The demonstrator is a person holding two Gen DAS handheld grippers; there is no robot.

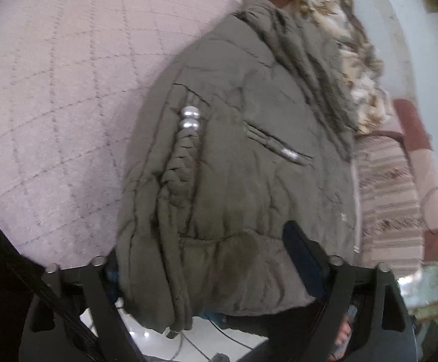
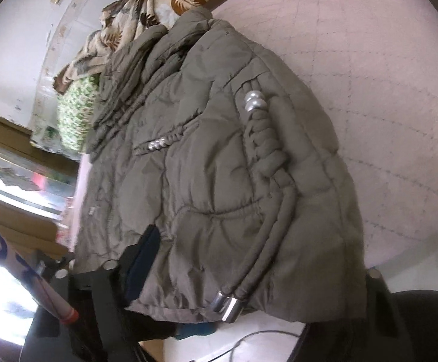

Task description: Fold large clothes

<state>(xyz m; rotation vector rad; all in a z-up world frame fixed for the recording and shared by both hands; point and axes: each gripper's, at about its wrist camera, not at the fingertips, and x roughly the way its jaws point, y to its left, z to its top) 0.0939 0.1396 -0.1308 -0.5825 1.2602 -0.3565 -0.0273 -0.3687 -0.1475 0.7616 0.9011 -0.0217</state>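
An olive-grey padded jacket (image 1: 243, 157) lies on a pink quilted bed cover (image 1: 53, 105), its hem hanging over the near edge. It has braided cords with silver beads (image 1: 190, 119) and metal cord ends (image 2: 228, 303). In the left wrist view, the left gripper (image 1: 212, 271) has the jacket hem between its fingers; the right finger (image 1: 303, 256) presses on the fabric, the left one is hidden under it. In the right wrist view the jacket (image 2: 212, 166) fills the middle, and the right gripper (image 2: 249, 271) straddles the hem, with its left finger (image 2: 143, 256) on the fabric.
A leaf-print cloth (image 2: 164, 3) and a green patterned bundle (image 2: 74, 114) lie past the jacket's collar. A striped blanket (image 1: 390, 199) lies beside the jacket. The white floor with cables (image 1: 194, 344) shows below the bed edge. The pink cover (image 2: 384, 90) stretches to one side.
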